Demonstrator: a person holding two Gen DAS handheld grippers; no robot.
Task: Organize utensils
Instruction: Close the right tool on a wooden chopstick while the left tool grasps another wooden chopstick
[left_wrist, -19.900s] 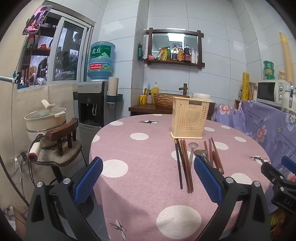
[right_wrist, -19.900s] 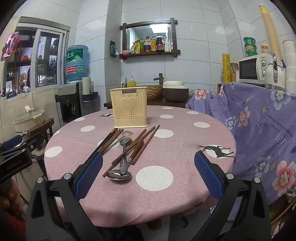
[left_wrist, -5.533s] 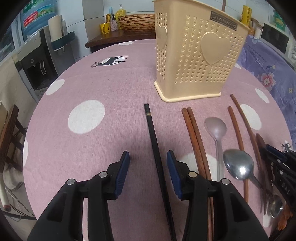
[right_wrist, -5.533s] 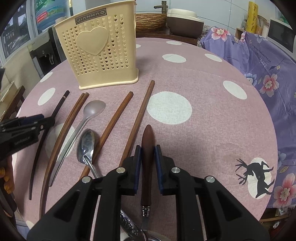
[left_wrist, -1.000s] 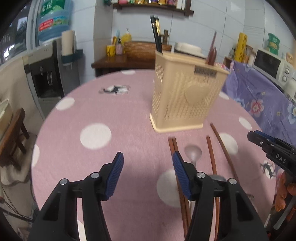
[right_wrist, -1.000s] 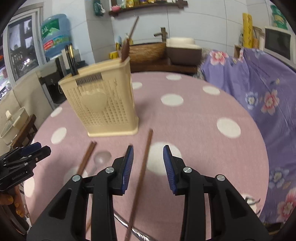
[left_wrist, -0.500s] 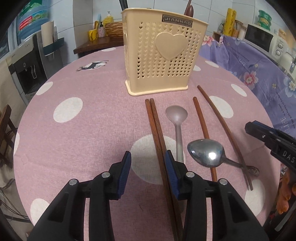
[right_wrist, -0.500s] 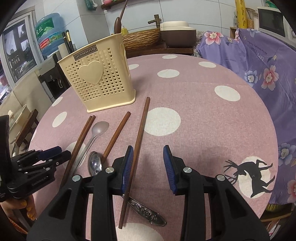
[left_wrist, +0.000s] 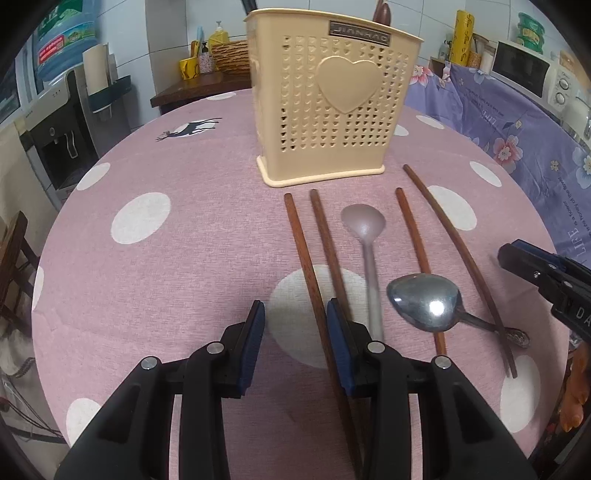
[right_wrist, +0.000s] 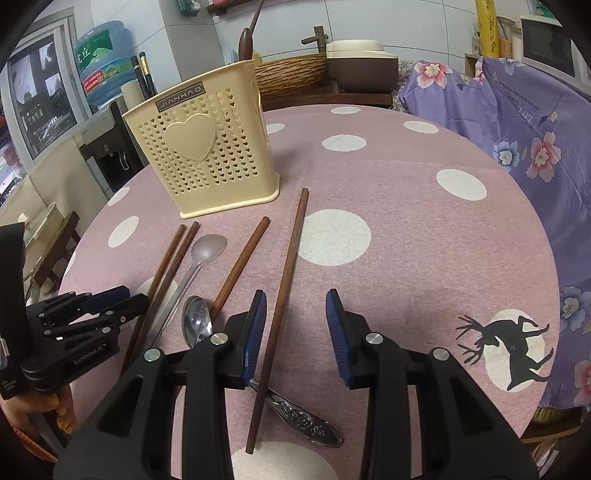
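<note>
Left wrist view: the left gripper (left_wrist: 293, 317), jaws apart, straddles the leftmost wooden chopstick (left_wrist: 312, 273) before the cream utensil holder (left_wrist: 325, 110). Right wrist view: the right gripper (right_wrist: 295, 325), also apart, brackets another chopstick (right_wrist: 280, 299) crossing a steel spoon (right_wrist: 197, 325); a water dispenser (right_wrist: 103, 147) stands beyond the pink polka-dot table (right_wrist: 424, 229).

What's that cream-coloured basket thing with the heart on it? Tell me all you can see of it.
The utensil holder is a cream box, plastic by the look, standing upright on the pink polka-dot tablecloth. Its walls are pierced with rows of small heart-shaped holes, with a large raised heart on the front and a dark nameplate under the rim. Two black chopsticks and a dark brown wooden handle stick out of the top. Neither tool touches it.
</note>
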